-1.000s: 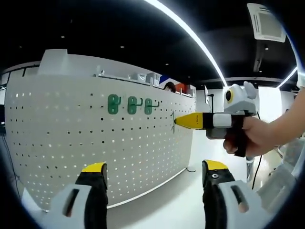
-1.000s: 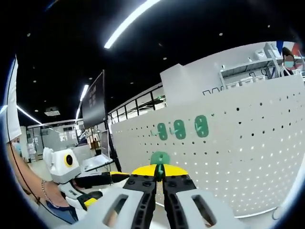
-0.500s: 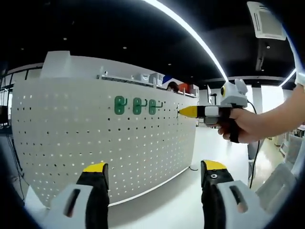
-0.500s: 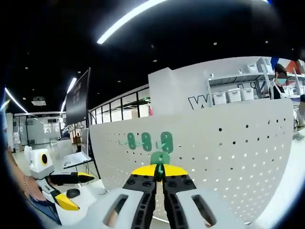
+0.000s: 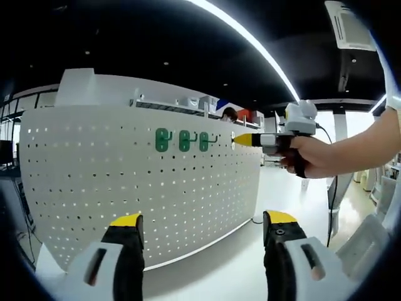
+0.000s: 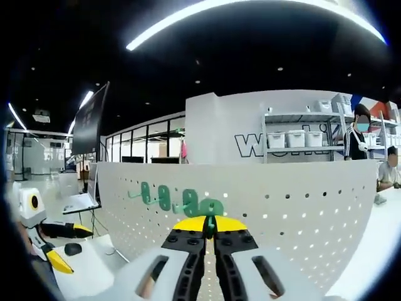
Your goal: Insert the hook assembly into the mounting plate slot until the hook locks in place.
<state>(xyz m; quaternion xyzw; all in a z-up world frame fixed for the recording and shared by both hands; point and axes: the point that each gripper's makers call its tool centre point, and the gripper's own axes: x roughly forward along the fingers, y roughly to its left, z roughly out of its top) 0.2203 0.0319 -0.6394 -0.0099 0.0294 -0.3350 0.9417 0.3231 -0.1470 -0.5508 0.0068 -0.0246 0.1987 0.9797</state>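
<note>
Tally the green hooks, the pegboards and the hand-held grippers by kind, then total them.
Green hooks mounted on the pegboard: 3
Green hook held in the right hand-held gripper: 1
White pegboard: 1
Hand-held grippers: 2, left hand-held gripper and right hand-held gripper
Total: 7

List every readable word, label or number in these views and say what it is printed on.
"W..." in large dark letters on the white back wall behind the shelves: only the opening W reads surely; the rest is cut off by the shelving.
White perforated pegboard: no print visible.
White storage bins: any labels are too small to read.
</note>
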